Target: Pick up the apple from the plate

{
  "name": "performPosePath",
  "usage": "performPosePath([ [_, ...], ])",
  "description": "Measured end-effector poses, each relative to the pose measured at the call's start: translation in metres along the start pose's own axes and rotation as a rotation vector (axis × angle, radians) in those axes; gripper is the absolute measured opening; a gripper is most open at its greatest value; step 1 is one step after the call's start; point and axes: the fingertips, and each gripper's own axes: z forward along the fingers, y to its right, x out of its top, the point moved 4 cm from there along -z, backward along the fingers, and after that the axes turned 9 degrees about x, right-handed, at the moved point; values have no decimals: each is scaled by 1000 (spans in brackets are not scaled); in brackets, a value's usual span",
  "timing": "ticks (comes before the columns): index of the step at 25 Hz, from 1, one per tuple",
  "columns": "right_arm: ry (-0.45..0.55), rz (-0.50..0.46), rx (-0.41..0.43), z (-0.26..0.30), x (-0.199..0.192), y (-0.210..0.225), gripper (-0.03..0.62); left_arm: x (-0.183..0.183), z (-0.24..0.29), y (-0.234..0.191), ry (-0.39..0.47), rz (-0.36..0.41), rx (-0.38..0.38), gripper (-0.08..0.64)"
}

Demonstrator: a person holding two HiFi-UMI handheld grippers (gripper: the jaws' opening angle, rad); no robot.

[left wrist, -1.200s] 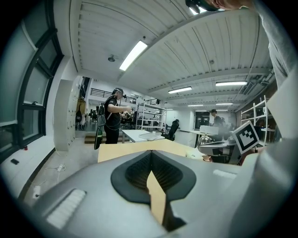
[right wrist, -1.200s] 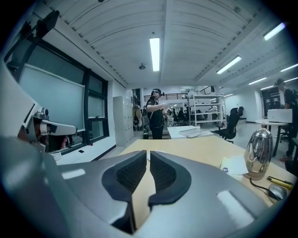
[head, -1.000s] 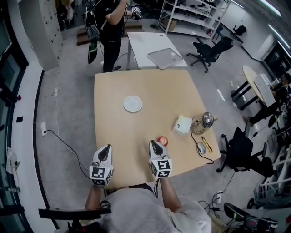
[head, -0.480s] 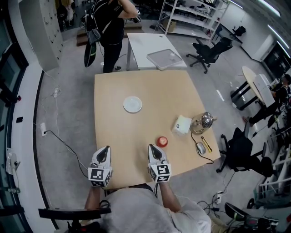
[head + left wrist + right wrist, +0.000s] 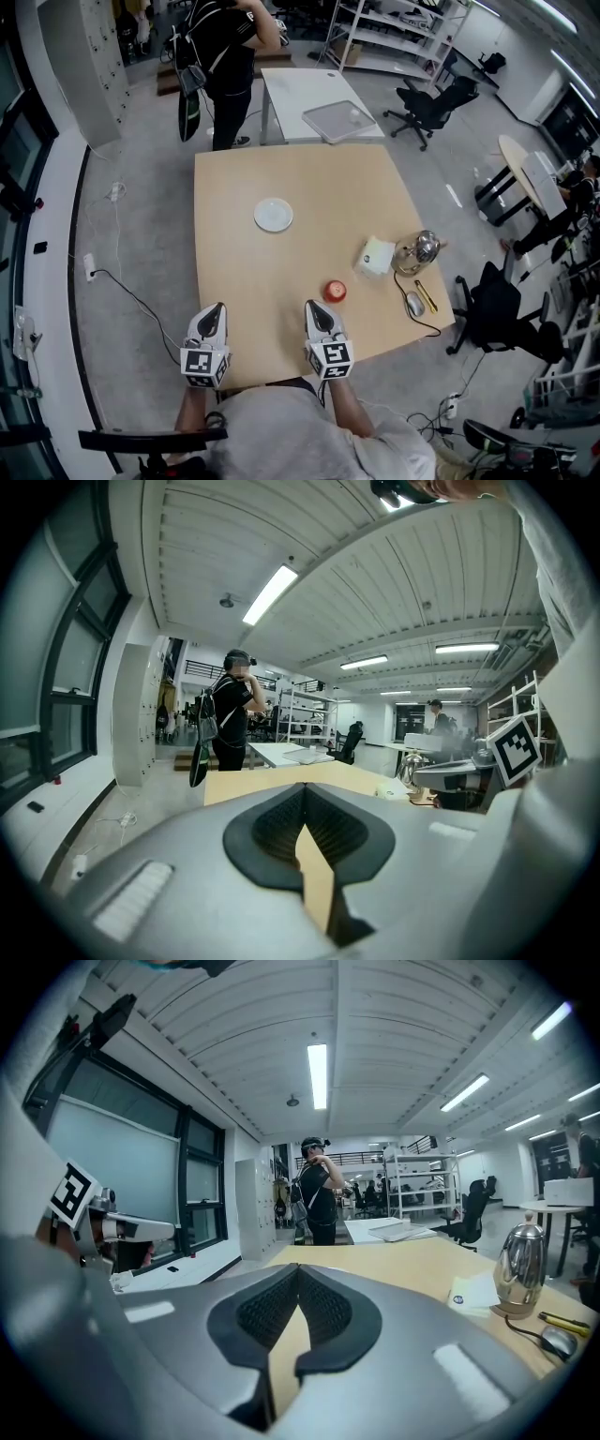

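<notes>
Presently on record, item by item.

- Desk (image 5: 309,187): square, light wood top, seen from above.
- Plate (image 5: 273,215): small, white and round, on the far left half of the desk.
- Apple (image 5: 335,291): red, lying on the bare desk well apart from the plate, towards the near right. It sits just beyond and slightly right of the right hand-held gripper's tips, with a gap between them.
- Left hand-held gripper (image 5: 217,307): at the near edge of the desk, pointing away from the person. Its own view shows the jaws together, pad against pad (image 5: 305,803).
- Right hand-held gripper (image 5: 313,306): at the near edge, level with the left one. Its jaws are likewise together at the tips (image 5: 298,1277).
- White packet (image 5: 375,256): at the right side of the desk, just beside a polished metal kettle (image 5: 419,249).
- Mouse (image 5: 414,304) and yellow pen (image 5: 427,296): side by side near the right corner.
- Person (image 5: 225,56): in dark clothes, standing beyond the desk.
- White table (image 5: 300,94): behind the desk, carrying a grey tray (image 5: 342,120).
</notes>
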Motion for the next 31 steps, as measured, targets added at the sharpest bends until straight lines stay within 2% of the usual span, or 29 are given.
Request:
performPosePath([
  [31, -6, 8, 5, -2, -5, -5, 6, -3, -2, 1, 0, 3, -8, 20],
])
